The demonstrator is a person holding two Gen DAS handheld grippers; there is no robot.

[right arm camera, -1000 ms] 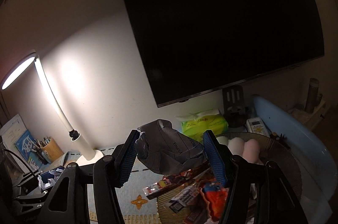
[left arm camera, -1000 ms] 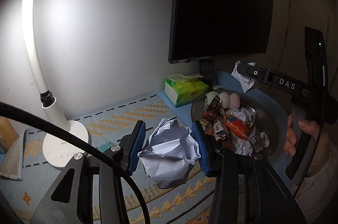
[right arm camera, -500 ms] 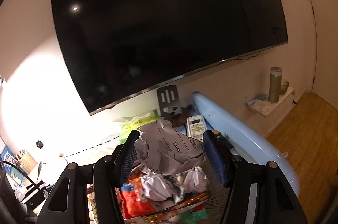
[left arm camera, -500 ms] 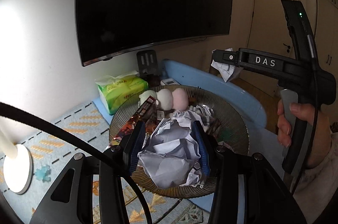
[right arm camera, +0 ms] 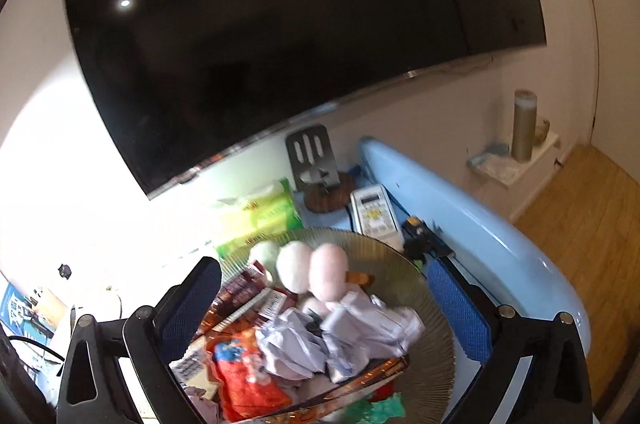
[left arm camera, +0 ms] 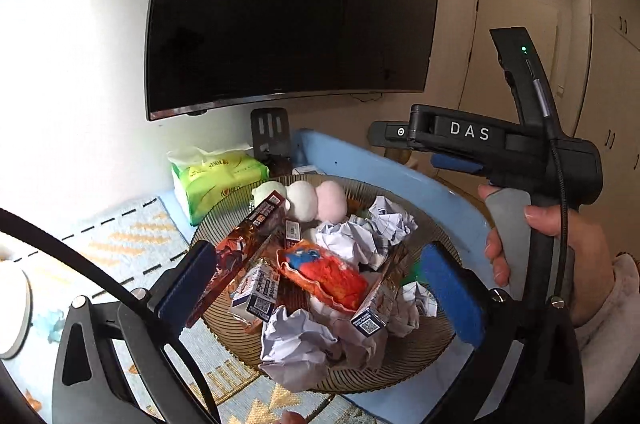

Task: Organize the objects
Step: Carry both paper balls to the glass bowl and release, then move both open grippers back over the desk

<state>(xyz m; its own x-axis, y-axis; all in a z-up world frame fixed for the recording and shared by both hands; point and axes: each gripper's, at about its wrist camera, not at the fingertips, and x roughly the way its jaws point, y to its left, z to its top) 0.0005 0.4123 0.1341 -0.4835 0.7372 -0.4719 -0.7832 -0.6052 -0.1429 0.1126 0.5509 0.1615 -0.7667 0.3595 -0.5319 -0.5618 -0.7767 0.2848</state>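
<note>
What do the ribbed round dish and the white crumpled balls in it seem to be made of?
Ribbed round dish: probably tinted glass or clear plastic, judging by its glossy, see-through fluted rim. White crumpled balls: paper, with sharp matte creases and printed lines.

"DAS" in white capitals on the black body of the right gripper (left arm camera: 470,132), seen at right from the left wrist view. QR codes on small cartons (left arm camera: 258,290) in the bowl (left arm camera: 400,364); their print unreadable.
</note>
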